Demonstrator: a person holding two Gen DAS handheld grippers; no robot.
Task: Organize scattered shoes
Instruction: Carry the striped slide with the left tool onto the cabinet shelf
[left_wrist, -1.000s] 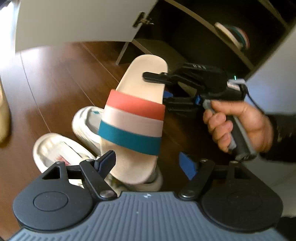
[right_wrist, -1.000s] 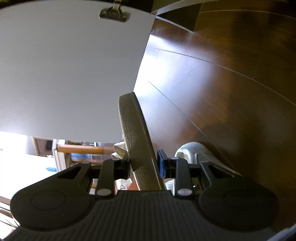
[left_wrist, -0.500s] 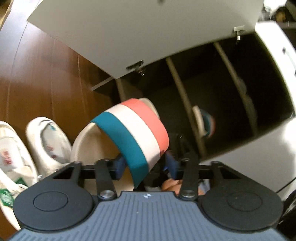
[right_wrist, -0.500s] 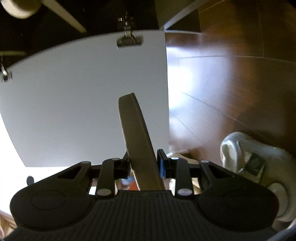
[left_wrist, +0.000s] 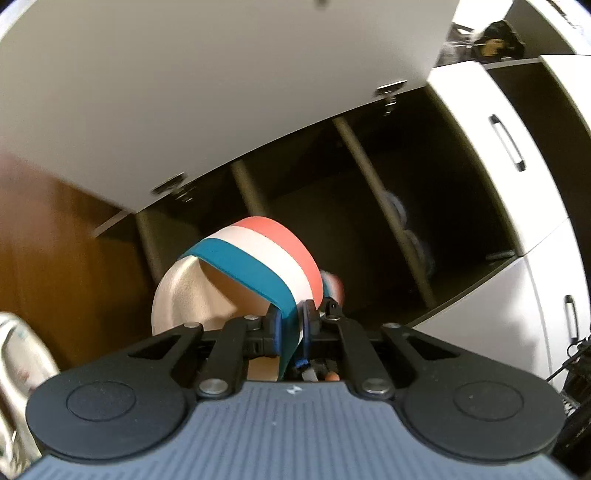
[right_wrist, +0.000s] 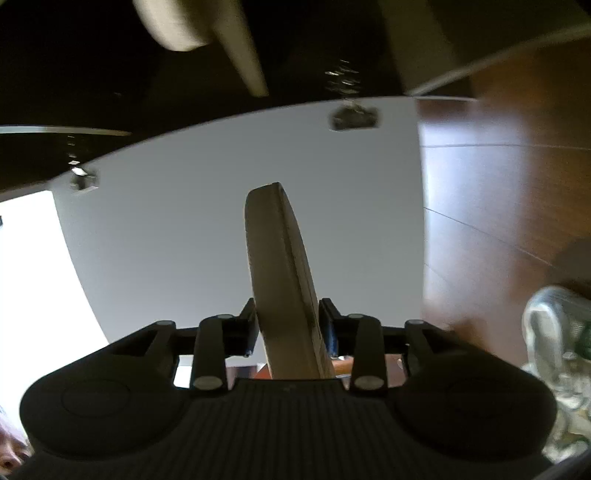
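Left gripper (left_wrist: 291, 326) has its blue pads clamped hard on the strap of the cream foam slide sandal with coral, white and teal bands (left_wrist: 258, 251), pinching that strap near where it meets the sole. That slide hangs in the air right in front of the open dark shoe cabinet (left_wrist: 369, 192), its cream footbed turned toward the camera and its toe end pointing at the cabinet's slanted shelves. A pale, blurred shoe (left_wrist: 397, 206) sits on one shelf deeper inside. Above swings the white cabinet door with metal hinges (left_wrist: 184, 92), open wide. Brown wooden floor (left_wrist: 55, 240) shows at the left, and a white sneaker (left_wrist: 22, 369) peeks in at the left edge.

Over to the right gripper (right_wrist: 290, 328): the same slide's tan sole (right_wrist: 280, 266) stands edge-on between its fingers, rising straight up the middle of the view. Its jaws are easing apart; a sliver of gap shows on the left finger's side, while the right pad sits right at the sole. Behind it lies the grey face of the door, floorboards to the right, and a white sneaker at the lower right corner.
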